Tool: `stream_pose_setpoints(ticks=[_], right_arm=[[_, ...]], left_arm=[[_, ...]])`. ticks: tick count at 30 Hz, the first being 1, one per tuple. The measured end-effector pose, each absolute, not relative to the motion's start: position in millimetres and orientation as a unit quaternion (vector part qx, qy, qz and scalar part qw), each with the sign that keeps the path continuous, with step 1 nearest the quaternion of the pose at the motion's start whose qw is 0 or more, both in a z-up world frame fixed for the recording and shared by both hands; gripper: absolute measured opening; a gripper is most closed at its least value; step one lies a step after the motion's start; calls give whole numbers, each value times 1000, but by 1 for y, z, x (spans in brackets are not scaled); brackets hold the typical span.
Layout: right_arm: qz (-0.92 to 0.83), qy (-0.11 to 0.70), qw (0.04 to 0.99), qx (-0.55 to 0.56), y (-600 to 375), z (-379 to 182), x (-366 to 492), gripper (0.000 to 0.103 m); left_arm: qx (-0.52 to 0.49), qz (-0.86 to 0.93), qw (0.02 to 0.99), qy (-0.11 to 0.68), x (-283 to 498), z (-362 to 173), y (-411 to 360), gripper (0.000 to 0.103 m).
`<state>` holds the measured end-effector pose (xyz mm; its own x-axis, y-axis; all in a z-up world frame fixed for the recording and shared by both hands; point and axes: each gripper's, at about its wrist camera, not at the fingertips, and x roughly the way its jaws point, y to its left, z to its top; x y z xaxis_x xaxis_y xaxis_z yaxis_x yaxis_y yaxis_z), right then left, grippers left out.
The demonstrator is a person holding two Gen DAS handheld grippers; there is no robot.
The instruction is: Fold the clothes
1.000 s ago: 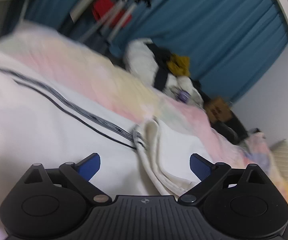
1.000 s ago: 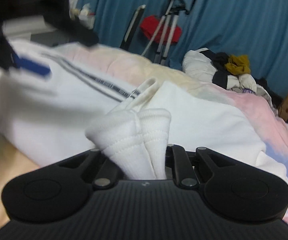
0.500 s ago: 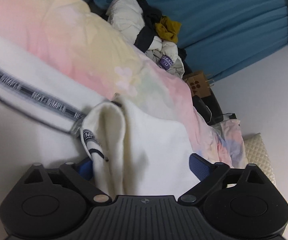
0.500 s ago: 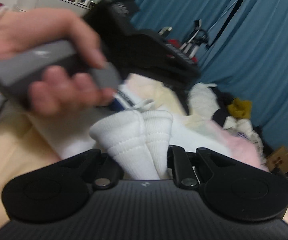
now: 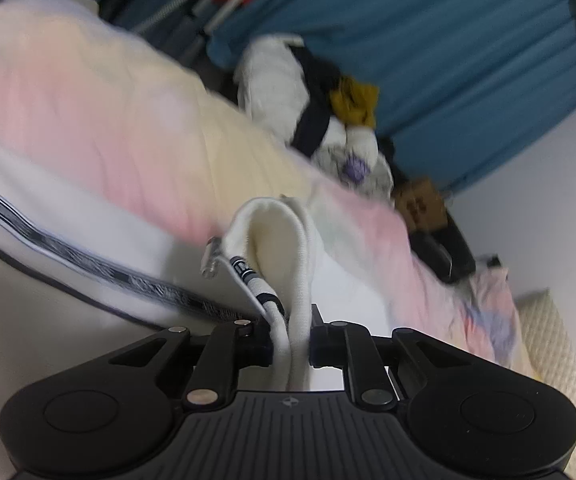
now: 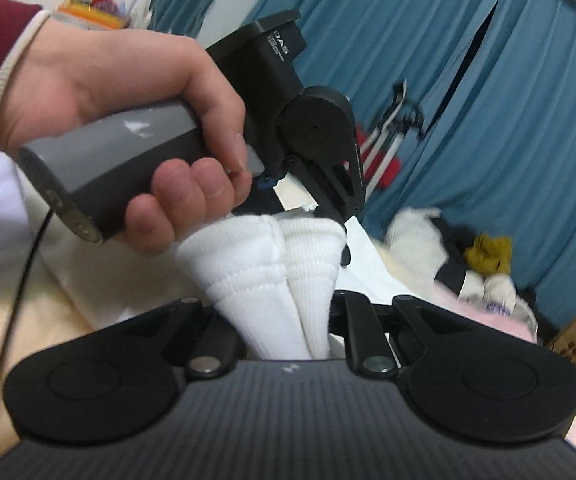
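Above the pink blanket, my left gripper has just snapped shut on the white top's collar fold; a moment ago it was open. My right gripper still pinches its ribbed cuff. With both ends held, I think I can fold it over.

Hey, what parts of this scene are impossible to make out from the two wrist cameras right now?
- Left view: the lettering on the garment's striped band is motion-blurred.
- Left view: the left gripper has its pads buried in the pinched fold.
- Right view: the hand and its tool block most of the garment.
- Right view: the right gripper is covered by the ribbed cuff.
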<state>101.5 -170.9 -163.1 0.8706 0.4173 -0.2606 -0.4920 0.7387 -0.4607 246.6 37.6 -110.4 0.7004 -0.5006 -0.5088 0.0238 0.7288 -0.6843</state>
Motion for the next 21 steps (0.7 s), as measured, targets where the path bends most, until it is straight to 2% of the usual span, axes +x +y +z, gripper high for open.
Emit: stream_pose_setpoints(ticks=[3,9,13,16,17,18,19,21], right_arm=[[262,60,937,-223,-163,-154,99,15],[316,180,926,-99,-160,-182,125,15],[323,208,922,-48,-173,-179,131,17],[330,220,917,-32,-173,-168,129,30],[337,220,915,-32,-173,-167,127,38],[345,219,912,-32,-173,-165,125,50],[353,218,909,-33,-173,-164,122,56],[369,216,903,-34,-172,-162,118,87]], left_arm=[[-310,-118,866,374,245,-117,46,16],[-277,-78,868,406,254,-149,54,16],[-265,-84,877,393,253,-145,52,21],[-259,-80,884,381,242,-144,55,27],[-259,-76,885,379,238,-143,56,30],[-260,-72,884,381,233,-141,58,36],[-258,-63,885,382,225,-136,61,40],[-254,-43,888,381,209,-122,68,46]])
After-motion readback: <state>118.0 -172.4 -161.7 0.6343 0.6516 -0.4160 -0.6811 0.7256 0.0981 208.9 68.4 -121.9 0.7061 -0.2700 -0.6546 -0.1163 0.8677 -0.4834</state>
